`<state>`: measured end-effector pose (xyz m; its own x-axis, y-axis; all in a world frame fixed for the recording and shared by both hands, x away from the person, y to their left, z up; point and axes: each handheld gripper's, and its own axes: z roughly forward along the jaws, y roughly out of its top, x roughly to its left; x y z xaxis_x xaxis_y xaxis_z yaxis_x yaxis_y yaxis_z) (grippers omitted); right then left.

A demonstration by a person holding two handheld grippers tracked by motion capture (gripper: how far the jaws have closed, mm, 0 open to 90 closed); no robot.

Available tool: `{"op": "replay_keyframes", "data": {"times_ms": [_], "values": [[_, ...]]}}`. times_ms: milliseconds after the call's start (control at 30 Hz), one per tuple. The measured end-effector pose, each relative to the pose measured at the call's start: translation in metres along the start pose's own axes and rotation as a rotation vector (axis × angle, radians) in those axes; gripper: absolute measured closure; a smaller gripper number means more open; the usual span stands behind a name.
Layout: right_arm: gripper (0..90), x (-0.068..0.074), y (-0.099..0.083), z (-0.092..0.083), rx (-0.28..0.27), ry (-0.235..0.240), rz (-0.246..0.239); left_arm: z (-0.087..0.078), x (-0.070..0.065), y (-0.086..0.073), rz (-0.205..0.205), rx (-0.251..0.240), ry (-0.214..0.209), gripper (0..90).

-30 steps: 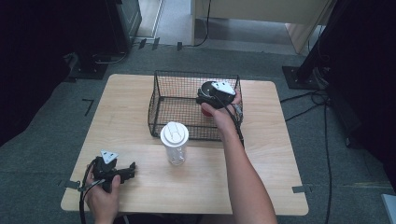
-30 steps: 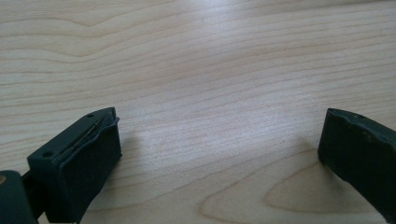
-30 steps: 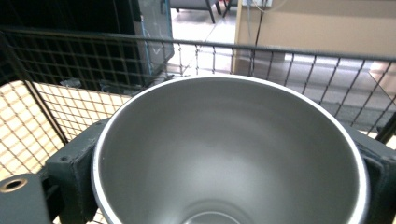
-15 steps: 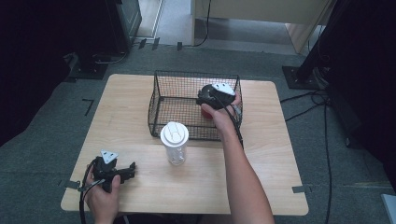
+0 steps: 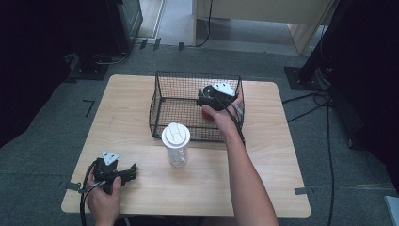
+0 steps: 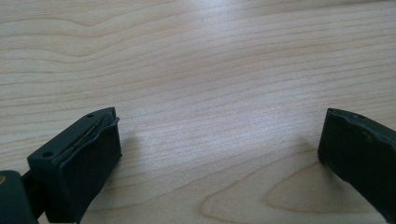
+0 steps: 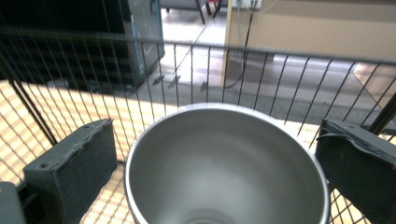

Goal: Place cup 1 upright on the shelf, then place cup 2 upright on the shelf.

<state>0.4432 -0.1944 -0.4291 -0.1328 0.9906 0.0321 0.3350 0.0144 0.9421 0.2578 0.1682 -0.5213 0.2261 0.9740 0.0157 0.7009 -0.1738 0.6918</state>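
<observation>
Two grippers in play. R gripper (image 5: 207, 100) is down inside the black wire-mesh basket (image 5: 162, 101) at far-centre of the light wooden table (image 5: 282, 165); L gripper (image 5: 123, 173) rests on the table near the front-left corner, well apart from everything.

R gripper view: jaws spread wide, one each side of an open metal cup w/ grey brushed inside (image 7: 224, 163). Cup sits upright in the basket, mouth up. Neither pad touches the rim; gaps visible both sides. Nothing clamped yet. From high view a red patch (image 5: 207, 113) shows just under the R gripper, prob. the cup's outer wall, can't confirm.

L gripper view: jaws apart, bare wood grain betw. them, holding nothing.

Clear plastic bottle w/ white lid (image 5: 176, 143) stands upright on the table just in front of the basket, untouched.

Handling (judgement): cup looks rigid, thin-walled metal, prob. light when empty. Smooth wall = slip risk, and taper could let it slide downward out of the pads. Best hold: across the wall just below the rim, pads opposite each other, firm squeeze. Mesh wall close behind; lift straight up to clear the wires.
</observation>
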Motion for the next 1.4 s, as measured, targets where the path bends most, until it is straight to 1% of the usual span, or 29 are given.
{"op": "replay_keyframes", "data": {"times_ms": [33, 100, 200, 267, 300, 400, 433, 467, 500, 533, 567, 600, 700, 733, 767, 800, 867, 900, 933, 967, 1033, 1067, 1100, 1133, 1167, 1233, 1267, 1333, 1400], "values": [[0.0, -0.001, 0.003, -0.002, -0.013, 0.012, 0.019, 0.0, 0.0, 0.0, 0.0, 0.0, 0.0, 0.0], [0.0, 0.0, 0.007, -0.005, -0.029, 0.029, 0.008, 0.0, 0.0, 0.0, 0.001, 0.0, 0.0, 0.0], [0.0, 0.001, 0.01, -0.008, -0.042, 0.035, -0.002, 0.0, 0.0, 0.0, 0.001, 0.0, 0.0, 0.0], [0.0, 0.002, 0.015, -0.014, -0.053, 0.04, 0.006, 0.0, 0.0, 0.0, 0.001, 0.0, 0.0, 0.0], [0.0, 0.002, 0.015, -0.014, -0.053, 0.04, 0.006, 0.0, 0.0, 0.0, 0.0, 0.0, 0.0, 0.0], [0.0, 0.003, 0.019, -0.023, -0.07, 0.047, 0.001, 0.0, 0.0, 0.0, 0.0, -0.001, -0.001, 0.0], [0.0, 0.004, 0.022, -0.031, -0.077, 0.055, 0.0, 0.0, 0.0, 0.0, 0.001, 0.0, -0.001, 0.0], [0.0, 0.005, 0.023, -0.035, -0.079, 0.06, 0.002, 0.0, 0.0, 0.0, 0.001, 0.0, -0.001, 0.0], [0.0, 0.005, 0.023, -0.035, -0.079, 0.06, 0.002, 0.001, 0.0, 0.0, -0.002, -0.002, -0.001, 0.0], [0.0, 0.006, 0.024, -0.042, -0.077, 0.069, 0.007, 0.001, 0.0, 0.001, -0.002, -0.002, -0.001, 0.0], [0.0, 0.006, 0.024, -0.042, -0.077, 0.069, 0.007, 0.001, 0.0, 0.001, -0.003, -0.002, -0.001, 0.0], [0.0, 0.008, 0.023, -0.05, -0.072, 0.079, 0.004, 0.001, 0.0, 0.001, -0.003, -0.002, -0.001, 0.0], [0.0, 0.011, 0.019, -0.062, -0.059, 0.094, -0.008, 0.001, 0.0, 0.001, -0.003, -0.002, -0.001, 0.0], [0.0, 0.012, 0.017, -0.065, -0.055, 0.1, -0.013, 0.001, -0.001, 0.001, -0.004, -0.003, -0.001, 0.0], [0.0, 0.012, 0.017, -0.065, -0.055, 0.1, -0.013, 0.001, -0.001, 0.001, -0.003, -0.002, -0.001, 0.0], [0.0, 0.013, 0.013, -0.073, -0.048, 0.11, -0.02, 0.001, -0.001, 0.001, -0.004, -0.003, -0.001, 0.0], [0.0, 0.014, 0.009, -0.081, -0.046, 0.12, -0.017, 0.001, -0.001, 0.001, -0.004, -0.004, -0.001, 0.0], [0.0, 0.014, 0.009, -0.081, -0.046, 0.12, -0.017, 0.001, -0.001, 0.001, -0.004, -0.004, -0.001, 0.0], [0.0, 0.014, 0.007, -0.085, -0.042, 0.126, -0.016, 0.001, -0.001, 0.001, -0.004, -0.003, -0.001, 0.0], [0.0, 0.015, 0.004, -0.094, -0.043, 0.13, -0.022, 0.001, -0.001, 0.001, -0.005, -0.004, -0.001, 0.0], [0.0, 0.016, 0.001, -0.102, -0.046, 0.139, -0.024, 0.001, -0.001, 0.001, -0.005, -0.004, -0.001, 0.0], [0.0, 0.016, 0.001, -0.102, -0.046, 0.139, -0.024, 0.001, -0.001, 0.001, -0.005, -0.004, -0.001, 0.0], [0.0, 0.016, -0.002, -0.11, -0.046, 0.144, -0.035, 0.001, -0.001, 0.001, -0.004, -0.004, -0.001, 0.0], [0.0, 0.017, -0.003, -0.114, -0.046, 0.145, -0.041, 0.001, -0.001, 0.001, -0.003, -0.003, 0.0, 0.0], [0.0, 0.017, -0.003, -0.114, -0.046, 0.145, -0.041, 0.001, -0.001, 0.001, -0.003, -0.003, 0.0, 0.0], [0.0, 0.018, -0.008, -0.124, -0.052, 0.158, -0.043, 0.001, -0.001, 0.001, -0.003, -0.004, 0.0, 0.0], [0.0, 0.018, -0.008, -0.124, -0.052, 0.158, -0.043, 0.001, -0.001, 0.001, -0.003, -0.004, 0.0, 0.0], [0.0, 0.02, -0.014, -0.134, -0.05, 0.171, -0.039, 0.001, 0.0, 0.001, -0.003, -0.003, 0.0, 0.0], [0.0, 0.021, -0.019, -0.14, -0.044, 0.173, -0.053, 0.001, -0.001, 0.001, -0.004, -0.002, 0.0, 0.0]]}}
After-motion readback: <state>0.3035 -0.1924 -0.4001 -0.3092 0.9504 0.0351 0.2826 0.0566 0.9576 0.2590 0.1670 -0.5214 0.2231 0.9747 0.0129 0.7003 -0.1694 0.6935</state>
